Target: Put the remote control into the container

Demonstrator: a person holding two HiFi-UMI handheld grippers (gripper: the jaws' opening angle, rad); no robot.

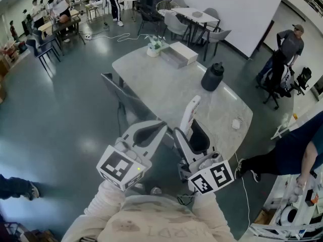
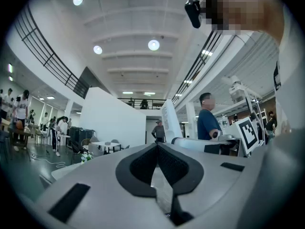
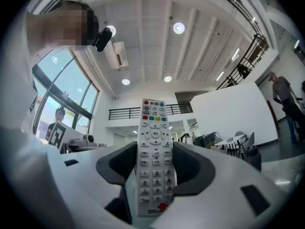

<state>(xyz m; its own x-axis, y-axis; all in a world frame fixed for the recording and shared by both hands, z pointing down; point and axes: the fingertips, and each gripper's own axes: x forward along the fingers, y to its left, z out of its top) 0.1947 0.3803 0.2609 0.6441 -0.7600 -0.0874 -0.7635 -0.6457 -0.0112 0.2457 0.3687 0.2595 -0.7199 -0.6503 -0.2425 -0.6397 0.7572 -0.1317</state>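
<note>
Grey polished floor (image 1: 65,110) fills a tall hall with a white ribbed ceiling (image 3: 157,32), round lamps, a railed balcony and a white partition wall (image 1: 237,9). People stand and sit at the far left, and one person in a cap (image 1: 288,47) stands at the right.

At the centre stands a pale, stone-patterned table (image 1: 166,92) with rounded corners. A white box-shaped container (image 1: 179,54) lies at its far edge, with a small potted plant (image 1: 154,47) just beside it at the far left corner. A black jug (image 1: 212,77) stands near the right edge. A small white object (image 1: 236,123), too small to name, lies towards the near right corner.

The right gripper (image 3: 155,147) is clamped on the remote control (image 3: 154,175), its dark pads pressing both long sides. The white remote stands upright, keypad towards the camera, over the table's near edge and well apart from the container. It carries a red button at the top, a row of red, green, yellow and blue keys and a red mark at the bottom. The print on the keys is too small to read.

The left gripper (image 2: 156,147), level beside the right one, has its jaws closed tip to tip with nothing between them.

Black-and-white square markers show on each gripper's cube (image 1: 121,166). The letters on the person's pale top (image 1: 146,231) are only partly visible and do not read as a word.
</note>
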